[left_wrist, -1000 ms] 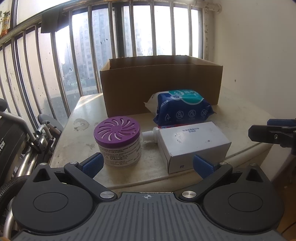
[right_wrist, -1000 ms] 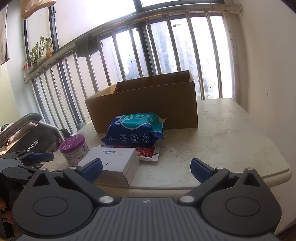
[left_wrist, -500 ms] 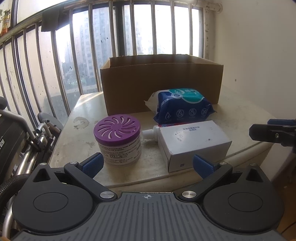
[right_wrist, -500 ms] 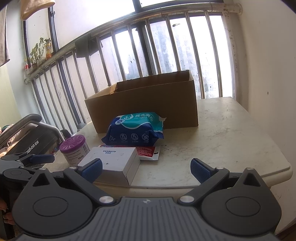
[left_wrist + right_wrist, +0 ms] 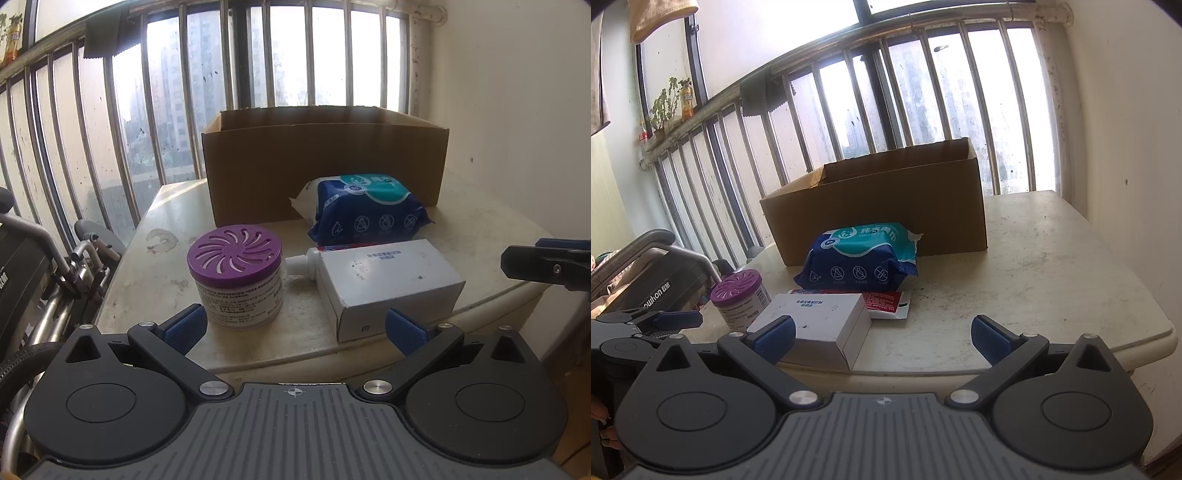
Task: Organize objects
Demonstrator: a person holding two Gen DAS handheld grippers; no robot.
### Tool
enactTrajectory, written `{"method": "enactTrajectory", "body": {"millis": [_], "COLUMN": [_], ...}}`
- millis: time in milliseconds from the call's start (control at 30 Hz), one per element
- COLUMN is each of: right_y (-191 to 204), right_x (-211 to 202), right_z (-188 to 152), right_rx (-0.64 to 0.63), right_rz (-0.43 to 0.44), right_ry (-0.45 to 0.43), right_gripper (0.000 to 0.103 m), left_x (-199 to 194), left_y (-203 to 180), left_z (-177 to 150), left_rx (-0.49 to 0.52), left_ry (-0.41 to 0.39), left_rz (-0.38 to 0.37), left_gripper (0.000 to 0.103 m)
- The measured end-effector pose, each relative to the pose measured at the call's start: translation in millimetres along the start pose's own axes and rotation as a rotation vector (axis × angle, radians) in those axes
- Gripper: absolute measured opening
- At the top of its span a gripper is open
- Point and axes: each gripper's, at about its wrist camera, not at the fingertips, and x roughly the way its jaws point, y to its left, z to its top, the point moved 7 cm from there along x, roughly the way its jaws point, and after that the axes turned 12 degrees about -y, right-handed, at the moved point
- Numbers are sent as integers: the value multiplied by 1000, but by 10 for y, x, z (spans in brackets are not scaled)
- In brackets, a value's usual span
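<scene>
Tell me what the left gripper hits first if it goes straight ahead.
Likely the purple-lidded jar or the white box: the open left gripper points at the gap between them, and depth is unclear.

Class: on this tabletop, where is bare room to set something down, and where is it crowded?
Free: the table right of the cardboard box. Crowded: the front left, with wipes pack, white box and purple-lidded jar.

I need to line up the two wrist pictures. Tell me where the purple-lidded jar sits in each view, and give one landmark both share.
Left wrist: the purple-lidded jar stands left of centre, just ahead of the left gripper, with the white box on its right.
Right wrist: the jar is far left at mid-height, left of the white box.
Shared landmark: the open cardboard box at the back of the table.
</scene>
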Motion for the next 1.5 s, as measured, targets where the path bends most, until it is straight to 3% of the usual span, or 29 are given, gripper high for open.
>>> {"method": "enactTrajectory", "body": {"millis": [167,433,600,767,867,1200,1367,1500], "right_y": [31,276,514,752,866,1229,1438,1552], "right_x": [39,333,658,948,1049,1303,1392,1482], "right_z": [63,207,315,337,318,207,52,-67], "right_rx": [-4,-49,-76,-126,-144,-216,-227,-263], "right_rz": [19,124,226,290,323,421,487,508], "right_ry": [-7,26,73,125,148,217,267,312], "right_gripper": [103,98,93,82,81,81,93,93], "left_x": [-59,21,251,390,439,417,381,373], "left_y": [116,424,532,591,597,632,650,672], "left_z": [77,102,-3,-72,-79,-131,-147,-166], "left_rx": [13,-125,-99,-110,-141,-115,-107,-117], "left_ry": [-46,-92,-80,-89,-107,-132,-137,-146], "left_rz": [49,-17,20,-7,-62,-93,-111,-118], "left_gripper": [103,102,98,83,66,66,66,65]}}
